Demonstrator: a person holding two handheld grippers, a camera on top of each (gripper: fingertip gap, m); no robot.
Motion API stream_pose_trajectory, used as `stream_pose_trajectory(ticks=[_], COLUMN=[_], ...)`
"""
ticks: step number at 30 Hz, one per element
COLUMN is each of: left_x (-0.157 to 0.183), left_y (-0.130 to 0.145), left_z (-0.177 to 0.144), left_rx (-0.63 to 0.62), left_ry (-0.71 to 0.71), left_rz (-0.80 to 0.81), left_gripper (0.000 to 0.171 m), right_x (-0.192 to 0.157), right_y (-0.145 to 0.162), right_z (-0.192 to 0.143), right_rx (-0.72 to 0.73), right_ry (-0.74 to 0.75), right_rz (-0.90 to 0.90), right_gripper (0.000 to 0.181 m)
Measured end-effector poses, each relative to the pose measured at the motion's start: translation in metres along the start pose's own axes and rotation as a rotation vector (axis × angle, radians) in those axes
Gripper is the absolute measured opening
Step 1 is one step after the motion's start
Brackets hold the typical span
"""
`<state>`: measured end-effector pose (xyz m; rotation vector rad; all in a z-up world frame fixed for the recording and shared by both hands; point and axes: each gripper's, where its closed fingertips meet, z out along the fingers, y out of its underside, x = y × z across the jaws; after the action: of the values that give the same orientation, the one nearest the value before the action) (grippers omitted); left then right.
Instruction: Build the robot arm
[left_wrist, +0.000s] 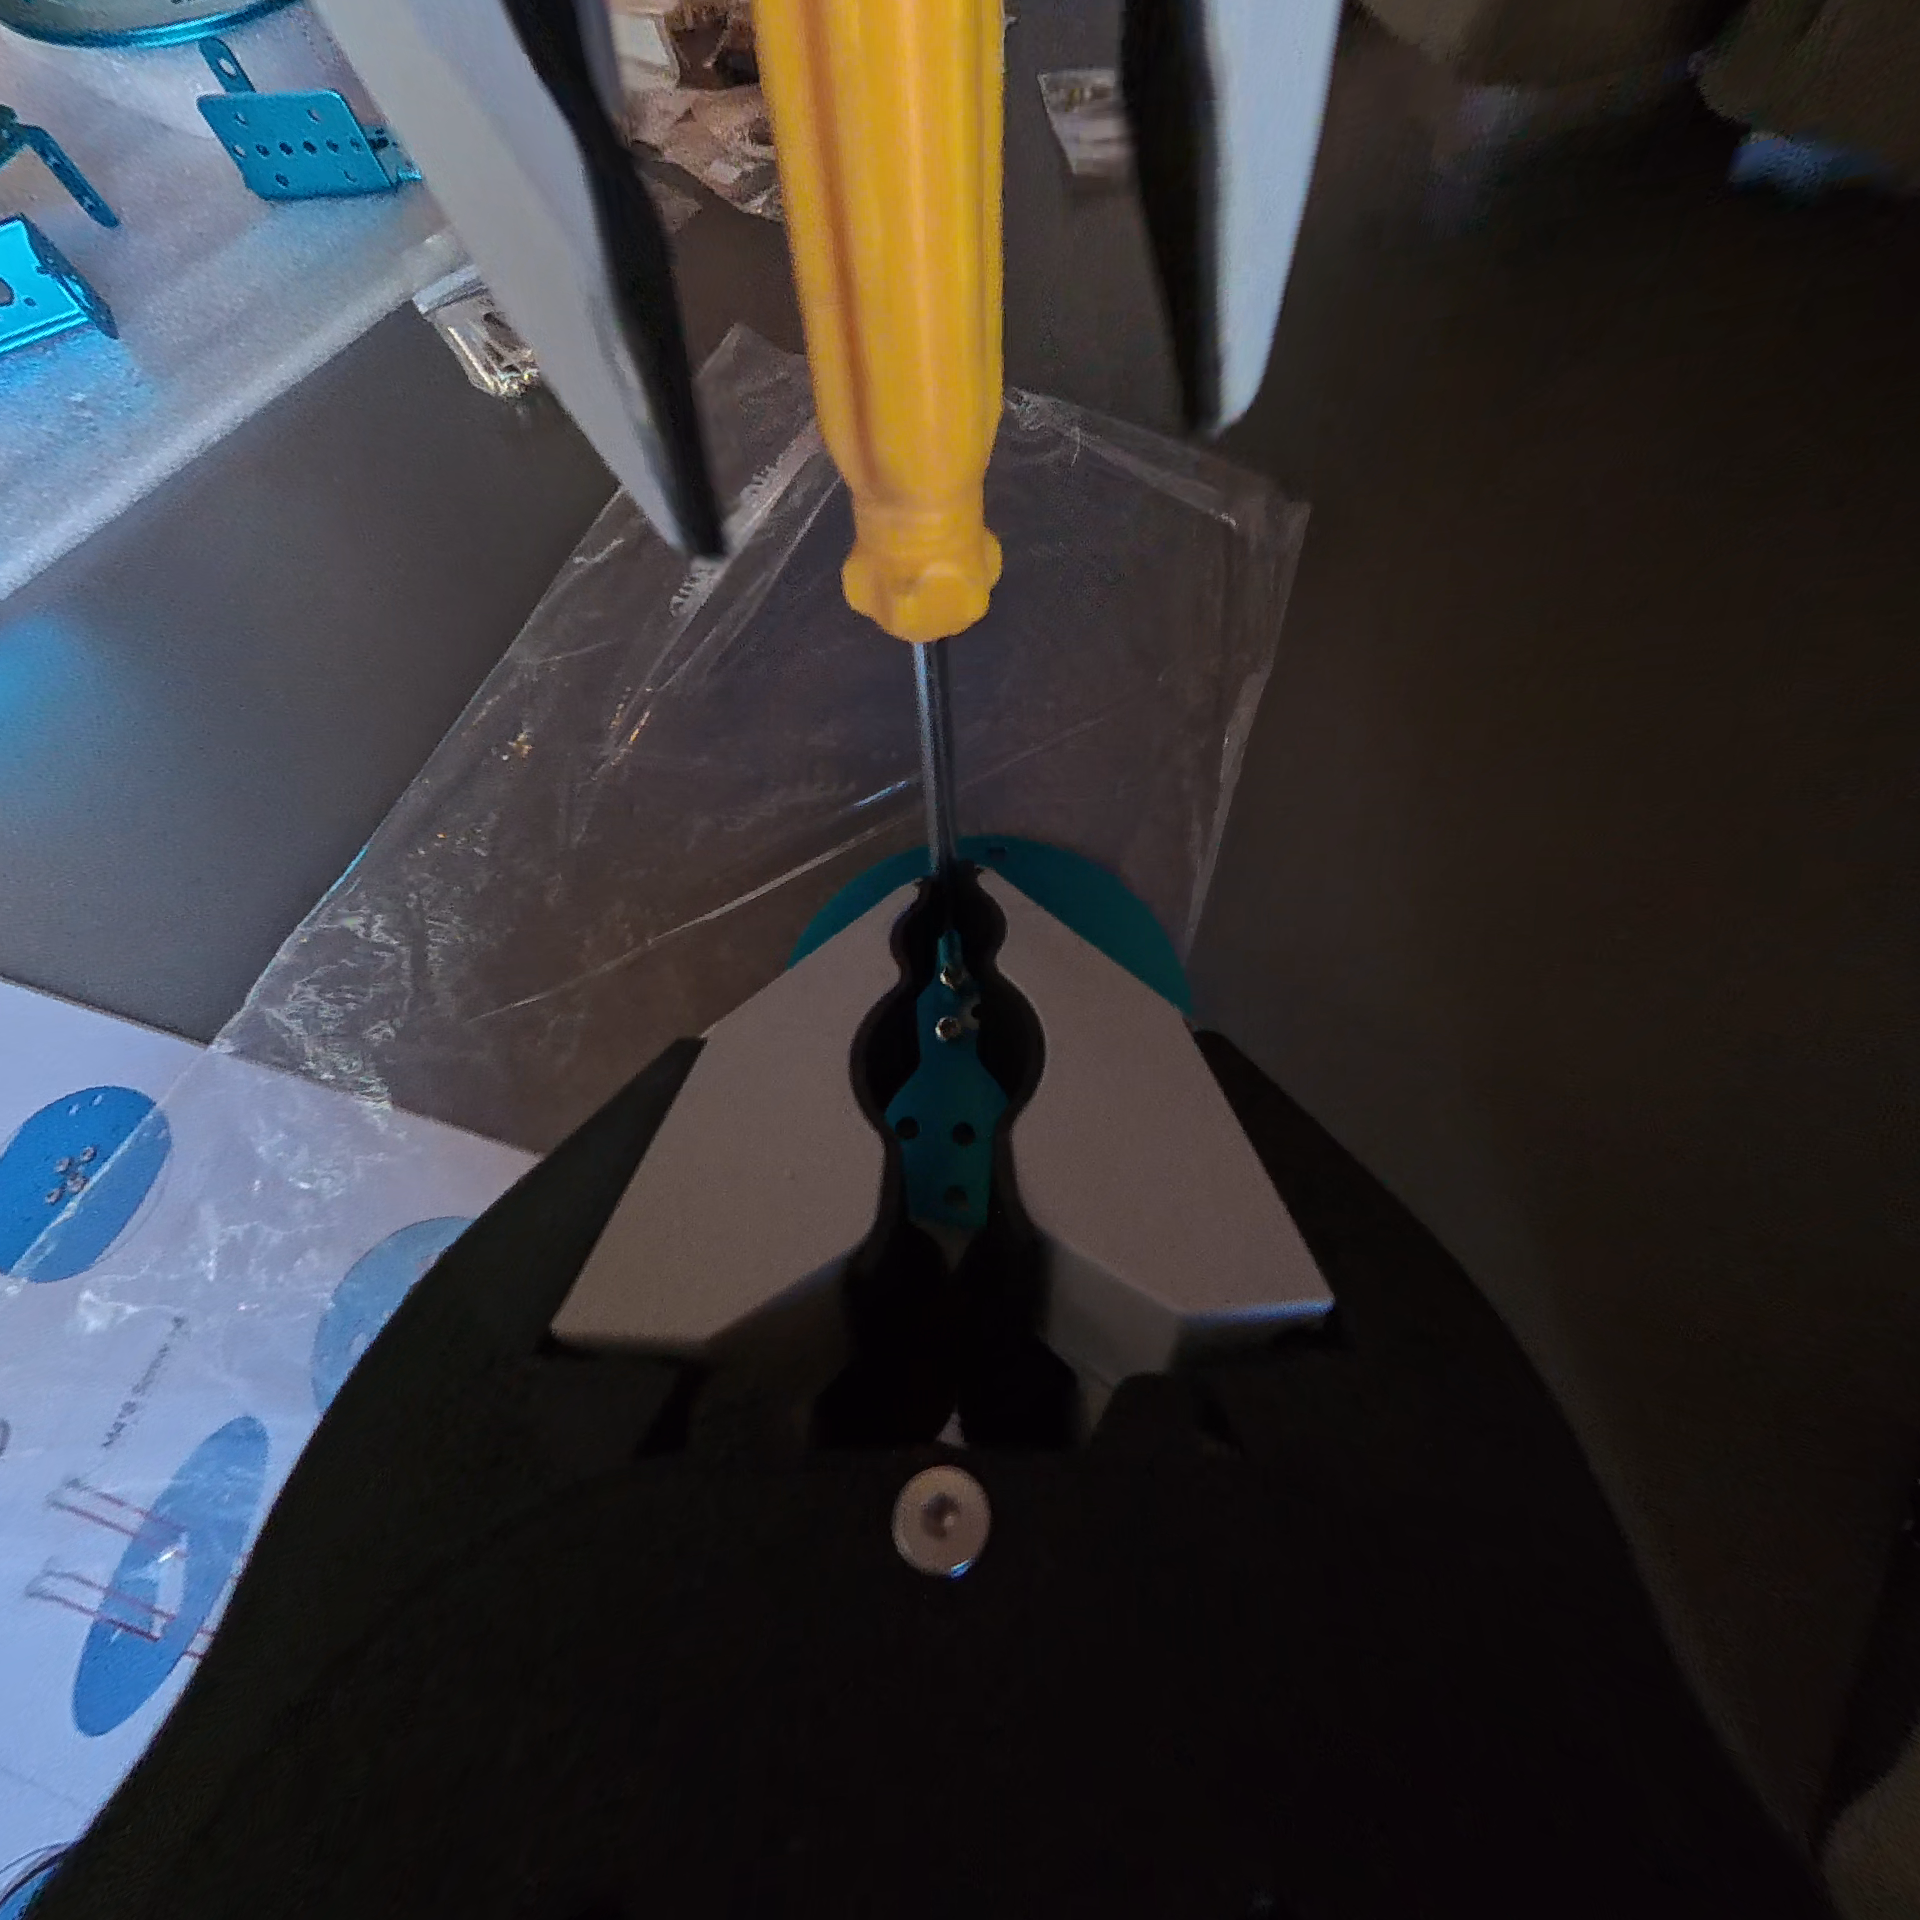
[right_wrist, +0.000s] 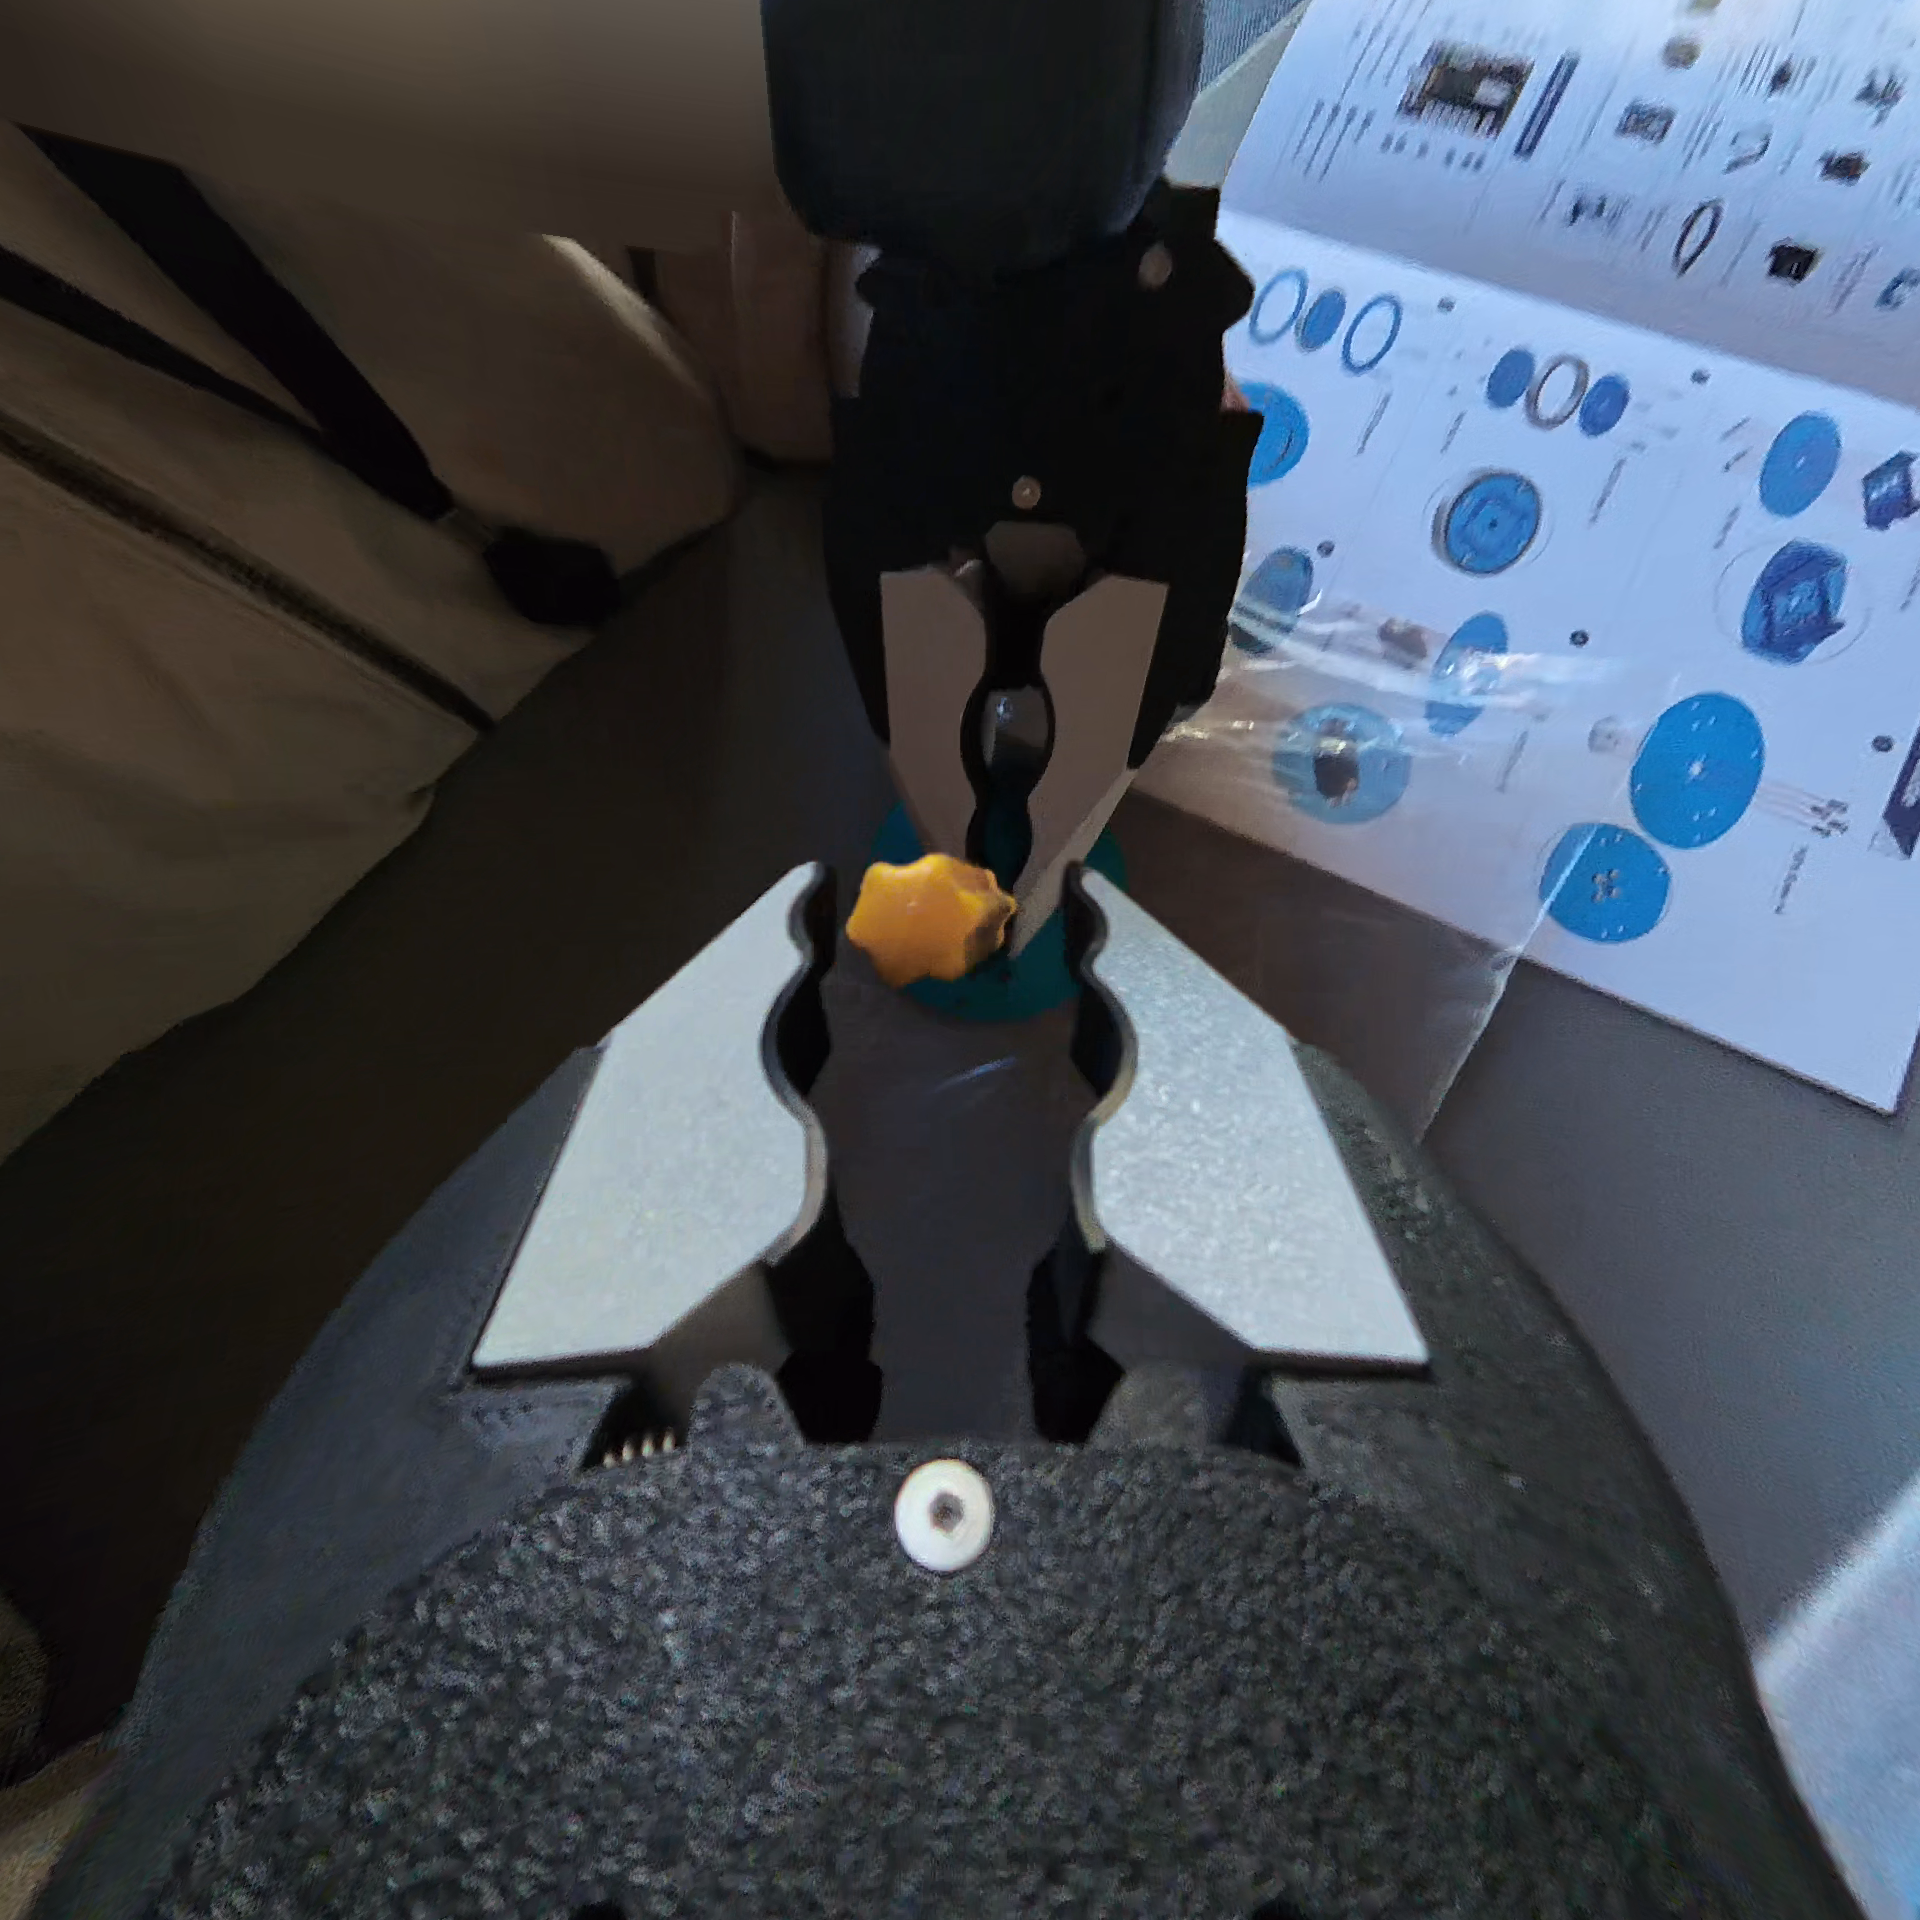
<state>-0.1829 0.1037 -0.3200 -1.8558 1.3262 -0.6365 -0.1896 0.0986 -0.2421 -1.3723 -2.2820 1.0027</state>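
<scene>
My left gripper (left_wrist: 951, 883) is shut on a small teal metal bracket (left_wrist: 940, 1132) with holes and two small screws (left_wrist: 948, 1027). The bracket stands on a teal disc (left_wrist: 1101, 914) on the dark table. A screwdriver with a yellow handle (left_wrist: 894, 260) points down, its thin shaft reaching the bracket's upper screw. My right gripper (right_wrist: 948, 878) is open, its fingers on either side of the handle end (right_wrist: 925, 920) without touching it. It also shows in the left wrist view (left_wrist: 956, 478). The handle leans against the left gripper (right_wrist: 992, 883) above the disc (right_wrist: 1023, 987).
A clear plastic bag (left_wrist: 727, 779) lies under the disc. A printed sheet with pictures of blue parts (right_wrist: 1610, 520) lies beside it, also in the left wrist view (left_wrist: 94, 1247). Blue brackets (left_wrist: 301, 145) and small hardware bags (left_wrist: 1086, 114) sit farther off. A beige bag with black straps (right_wrist: 260, 520) lies opposite. The gap from one gripper's tips to the other's is roughly 8 cm.
</scene>
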Motion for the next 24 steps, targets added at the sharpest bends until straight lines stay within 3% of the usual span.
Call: stream_pose_trajectory(ticks=[1,6,16,24], left_x=[0.000,0.000,0.001,0.001], left_y=[0.000,0.000,-0.001,-0.001], left_z=[0.000,0.000,0.000,0.001], left_rx=[0.000,0.000,0.000,0.001], left_ry=[0.002,0.008,0.011,0.011], left_rz=[0.002,0.004,0.006,0.014], left_gripper=[0.004,0.004,0.005,0.004], right_x=[0.000,-0.004,0.004,-0.001], right_y=[0.001,0.008,0.011,0.003], right_z=[-0.005,-0.019,-0.013,-0.004], right_rx=[-0.038,-0.244,-0.591,-0.556], right_ry=[0.017,0.116,-0.048,-0.064], right_rz=[-0.016,-0.195,-0.405,-0.443], right_gripper=[0.053,0.051,0.023,0.020])
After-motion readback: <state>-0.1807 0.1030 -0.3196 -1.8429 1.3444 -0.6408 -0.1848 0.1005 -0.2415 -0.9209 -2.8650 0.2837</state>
